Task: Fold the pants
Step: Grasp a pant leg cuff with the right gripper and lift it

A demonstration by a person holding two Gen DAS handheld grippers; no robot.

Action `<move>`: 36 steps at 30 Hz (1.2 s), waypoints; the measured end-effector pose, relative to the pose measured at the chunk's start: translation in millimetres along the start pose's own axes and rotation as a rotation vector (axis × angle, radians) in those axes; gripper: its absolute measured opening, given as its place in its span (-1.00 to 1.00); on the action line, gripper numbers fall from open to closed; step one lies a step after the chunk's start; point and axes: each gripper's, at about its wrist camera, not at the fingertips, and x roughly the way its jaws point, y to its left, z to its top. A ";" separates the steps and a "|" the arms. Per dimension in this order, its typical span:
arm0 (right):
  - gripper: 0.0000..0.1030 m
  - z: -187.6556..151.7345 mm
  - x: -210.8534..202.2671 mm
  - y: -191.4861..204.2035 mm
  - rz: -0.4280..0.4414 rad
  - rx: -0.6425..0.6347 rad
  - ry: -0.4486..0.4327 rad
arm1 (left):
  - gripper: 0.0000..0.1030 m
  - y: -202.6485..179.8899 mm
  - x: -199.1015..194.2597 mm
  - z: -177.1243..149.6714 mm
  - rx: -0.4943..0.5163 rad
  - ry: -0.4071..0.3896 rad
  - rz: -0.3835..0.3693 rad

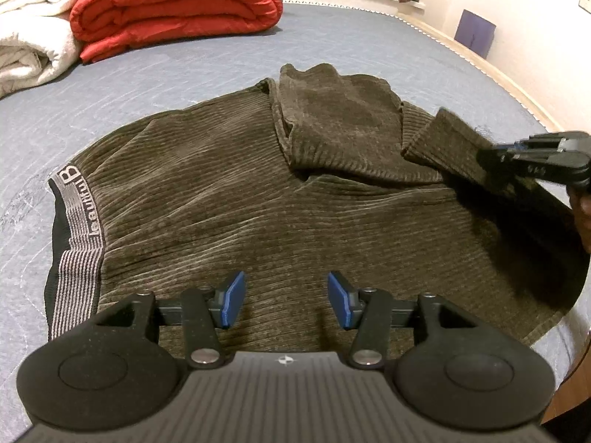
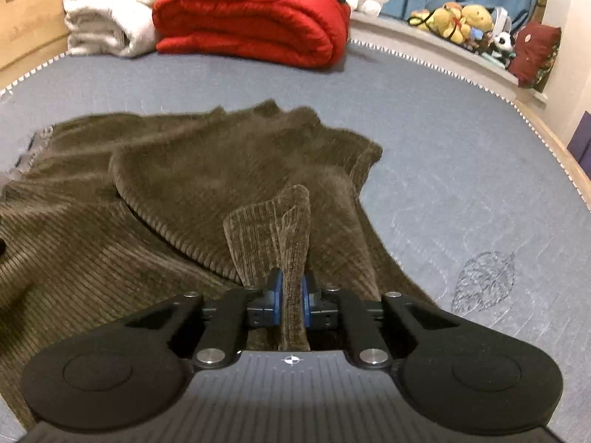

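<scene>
We see the brown corduroy pants (image 1: 229, 199) spread across the grey-blue bedsheet (image 1: 155, 74), their striped waistband (image 1: 75, 236) at the left edge and the leg ends folded back over the middle. Our left gripper (image 1: 286, 299) hangs over the cloth with its blue pads (image 1: 232, 299) about half apart and nothing between them. Our right gripper (image 2: 291, 295) has its jaws pinched together on a raised fold of a pant leg (image 2: 291, 243), which stands up between the pads. Beyond the pants a rolled red quilt (image 2: 251, 18) lies beside a folded white blanket (image 2: 110, 11), and stuffed toys (image 2: 461, 18) sit on the ledge behind the bed.
</scene>
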 end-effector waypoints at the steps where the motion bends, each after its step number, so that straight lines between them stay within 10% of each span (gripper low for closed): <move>1: -0.81 1.1 -6.0 -1.9 0.007 0.007 -0.019 | 0.06 -1.1 -0.7 -0.3 0.004 -0.003 0.000; 14: -0.86 -27.2 -121.0 -129.9 0.012 0.484 -0.357 | 0.06 1.6 -6.1 -2.1 0.008 -0.010 -0.003; 19: -0.86 -102.3 -173.7 -205.4 -0.334 0.856 -0.473 | 0.06 -6.0 -5.7 -3.3 0.031 -0.009 -0.015; 23: -0.86 -188.1 -181.5 -244.0 -0.676 1.200 -0.267 | 0.06 -13.3 -3.5 -3.5 0.048 -0.002 -0.028; 27: -0.85 -270.8 -164.2 -272.0 -0.620 1.556 -0.065 | 0.06 -20.0 -0.4 -3.8 0.059 0.003 -0.033; 36: -0.77 -284.8 -161.2 -290.4 -0.635 1.554 -0.029 | 0.14 -28.4 11.5 -8.6 0.085 0.035 -0.031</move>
